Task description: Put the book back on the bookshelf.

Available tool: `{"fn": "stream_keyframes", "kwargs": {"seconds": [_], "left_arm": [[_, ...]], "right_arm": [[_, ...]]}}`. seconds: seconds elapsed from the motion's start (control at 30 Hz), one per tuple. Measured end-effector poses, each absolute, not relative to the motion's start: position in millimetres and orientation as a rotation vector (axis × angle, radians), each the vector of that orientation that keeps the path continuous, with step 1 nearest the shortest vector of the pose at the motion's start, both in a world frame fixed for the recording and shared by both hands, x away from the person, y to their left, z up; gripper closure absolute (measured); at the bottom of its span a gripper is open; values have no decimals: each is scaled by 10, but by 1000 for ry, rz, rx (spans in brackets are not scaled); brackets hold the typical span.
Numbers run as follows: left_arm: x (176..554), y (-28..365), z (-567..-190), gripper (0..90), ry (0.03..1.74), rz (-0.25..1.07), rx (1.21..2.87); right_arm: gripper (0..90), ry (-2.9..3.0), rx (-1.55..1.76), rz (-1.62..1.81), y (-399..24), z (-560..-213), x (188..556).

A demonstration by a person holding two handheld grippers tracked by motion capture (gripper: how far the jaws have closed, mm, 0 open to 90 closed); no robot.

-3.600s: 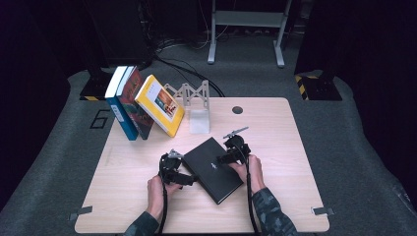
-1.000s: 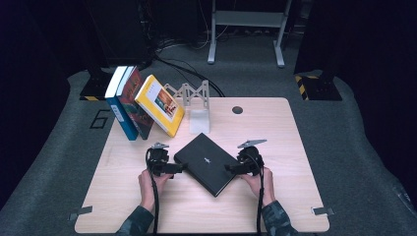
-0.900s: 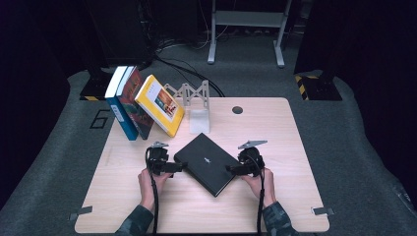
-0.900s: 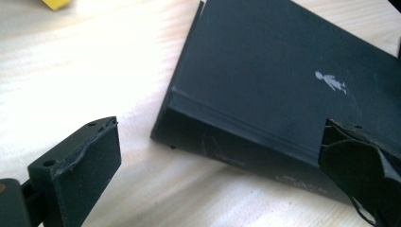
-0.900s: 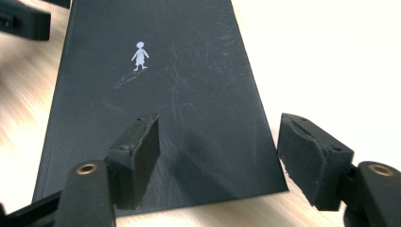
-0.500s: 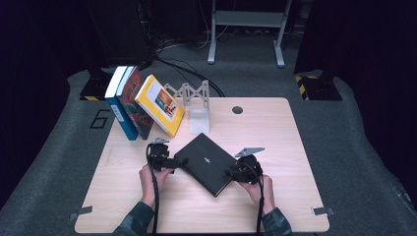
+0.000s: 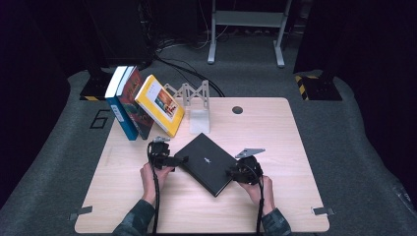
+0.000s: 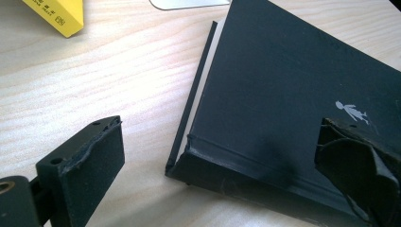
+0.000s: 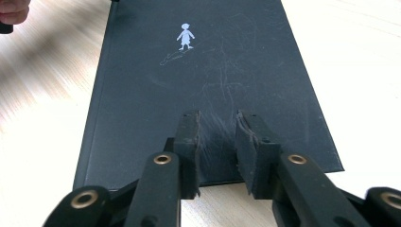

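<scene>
Black book (image 7: 205, 163) with small silver figure, yellow book (image 7: 158, 104), pale wood table (image 7: 275, 132).

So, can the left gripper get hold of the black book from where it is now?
Probably yes. The left gripper stands open wide, and the corner of the black book already lies between its jaws on the table, with nothing in between.
</scene>
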State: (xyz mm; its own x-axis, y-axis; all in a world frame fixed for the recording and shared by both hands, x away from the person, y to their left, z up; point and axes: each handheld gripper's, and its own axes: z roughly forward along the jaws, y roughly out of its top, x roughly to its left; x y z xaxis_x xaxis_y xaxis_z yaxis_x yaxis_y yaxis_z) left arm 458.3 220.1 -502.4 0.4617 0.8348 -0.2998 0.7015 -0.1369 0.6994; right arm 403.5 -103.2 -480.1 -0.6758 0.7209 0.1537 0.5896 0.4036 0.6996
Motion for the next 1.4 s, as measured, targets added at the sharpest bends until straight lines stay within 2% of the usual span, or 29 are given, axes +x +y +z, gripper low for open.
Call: {"fn": "stream_keyframes", "kwargs": {"seconds": [0.2,0.33,0.5,0.87,1.03,1.2,1.4], "left_arm": [[4685,2193,-5001,48,1311,178,1837],[4711,2175,-5034,68,1313,164,1851],[4747,2155,-5077,136,1323,172,1844],[4857,2111,-5123,189,1330,57,1799],[4850,2077,-5122,256,1301,30,1792],[4841,2054,-5115,325,1289,21,1785],[4826,2028,-5083,333,1293,50,1815]], "right_arm": [[793,2474,1147,1102,-1030,-4807,4032],[805,2466,1150,1099,-1025,-4810,4019],[825,2480,1149,1109,-1025,-4813,4021],[838,2475,1164,1119,-1027,-4819,4018],[844,2473,1142,1109,-1016,-4818,4019],[863,2463,1148,1116,-1022,-4828,4015],[900,2483,1165,1135,-1022,-4834,4023]]}}
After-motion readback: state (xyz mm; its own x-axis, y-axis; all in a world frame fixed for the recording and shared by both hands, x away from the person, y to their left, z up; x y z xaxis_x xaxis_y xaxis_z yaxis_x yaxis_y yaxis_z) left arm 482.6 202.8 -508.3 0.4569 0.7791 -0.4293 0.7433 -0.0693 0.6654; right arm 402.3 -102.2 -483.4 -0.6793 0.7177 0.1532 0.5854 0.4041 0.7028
